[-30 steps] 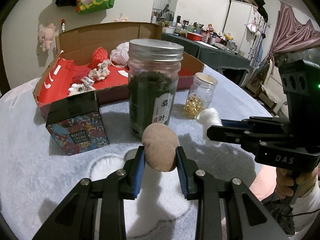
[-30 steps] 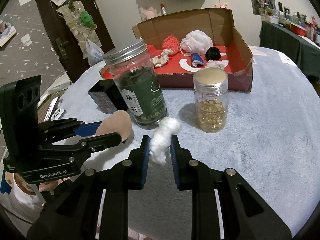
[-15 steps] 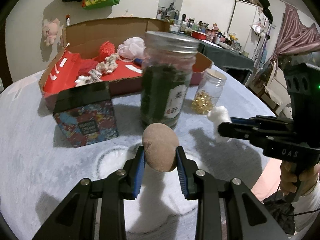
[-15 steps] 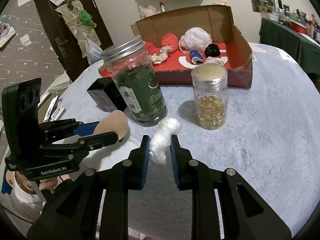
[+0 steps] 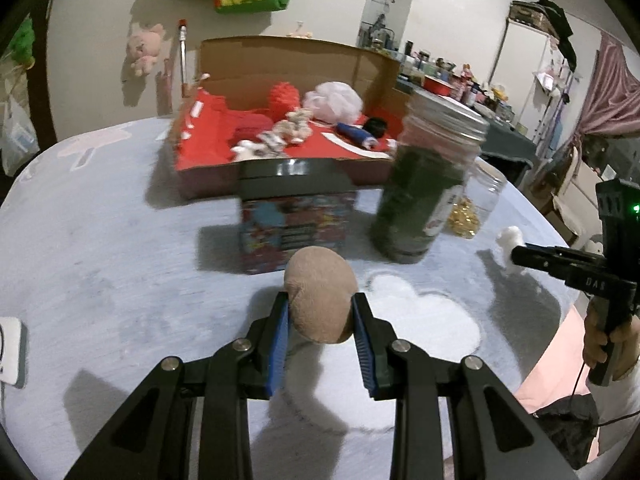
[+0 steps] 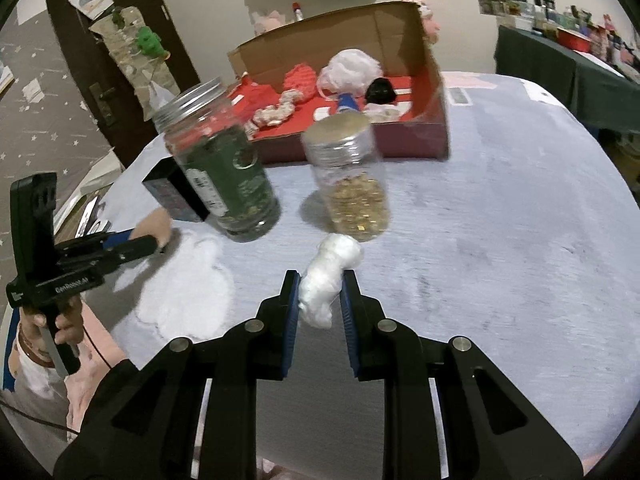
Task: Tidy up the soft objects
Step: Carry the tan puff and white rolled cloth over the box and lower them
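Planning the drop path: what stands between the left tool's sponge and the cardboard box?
In the left wrist view, the patterned box stands between the sponge and the cardboard box.

Round table [image 6: 500,240] under pale fluffy cover. Green-filled jar [image 6: 224,168] stands on it: patterned box [image 5: 296,216] beside it, capsule jar [image 6: 352,184] other side, open cardboard box [image 6: 400,40] behind.

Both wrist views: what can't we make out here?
- Green jar label: motion-blurred in both views, unreadable.
- Patterned box: left view blurred; right view mostly hidden behind the green jar.
- Small jar: left view half hidden behind the green jar.
- Cardboard box contents: small, partly hidden by jars.
- Tan puff underside: covered by left gripper pads.
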{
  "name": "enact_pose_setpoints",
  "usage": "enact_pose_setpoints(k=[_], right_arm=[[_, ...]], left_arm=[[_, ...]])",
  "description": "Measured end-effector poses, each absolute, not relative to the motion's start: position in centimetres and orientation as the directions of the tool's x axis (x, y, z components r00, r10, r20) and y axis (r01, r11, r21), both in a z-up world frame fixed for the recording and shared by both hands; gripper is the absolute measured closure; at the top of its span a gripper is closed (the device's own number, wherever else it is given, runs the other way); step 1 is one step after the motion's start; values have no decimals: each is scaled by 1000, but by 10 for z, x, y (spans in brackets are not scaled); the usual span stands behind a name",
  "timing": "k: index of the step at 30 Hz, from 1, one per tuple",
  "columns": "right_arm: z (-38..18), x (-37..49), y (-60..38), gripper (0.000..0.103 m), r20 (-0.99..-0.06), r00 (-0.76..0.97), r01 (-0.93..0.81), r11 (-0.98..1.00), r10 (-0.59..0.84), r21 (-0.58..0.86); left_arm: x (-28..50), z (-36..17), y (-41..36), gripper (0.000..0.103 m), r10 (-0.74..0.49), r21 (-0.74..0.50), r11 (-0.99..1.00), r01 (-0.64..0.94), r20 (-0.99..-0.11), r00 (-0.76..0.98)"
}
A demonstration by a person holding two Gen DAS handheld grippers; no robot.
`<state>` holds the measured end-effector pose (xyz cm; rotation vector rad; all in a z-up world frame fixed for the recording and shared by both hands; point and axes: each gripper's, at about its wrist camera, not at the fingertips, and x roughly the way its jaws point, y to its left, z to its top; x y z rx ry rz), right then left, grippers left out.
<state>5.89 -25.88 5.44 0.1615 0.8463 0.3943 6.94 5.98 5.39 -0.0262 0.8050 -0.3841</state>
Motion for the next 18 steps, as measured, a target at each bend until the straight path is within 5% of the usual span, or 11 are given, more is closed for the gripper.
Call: enact_pose_setpoints(k=[18], right_arm=[[52, 82, -281, 83, -714, 610, -308, 933, 344, 186]], left_arm=[[89, 52, 114, 71, -289, -126, 950, 285, -696, 657]])
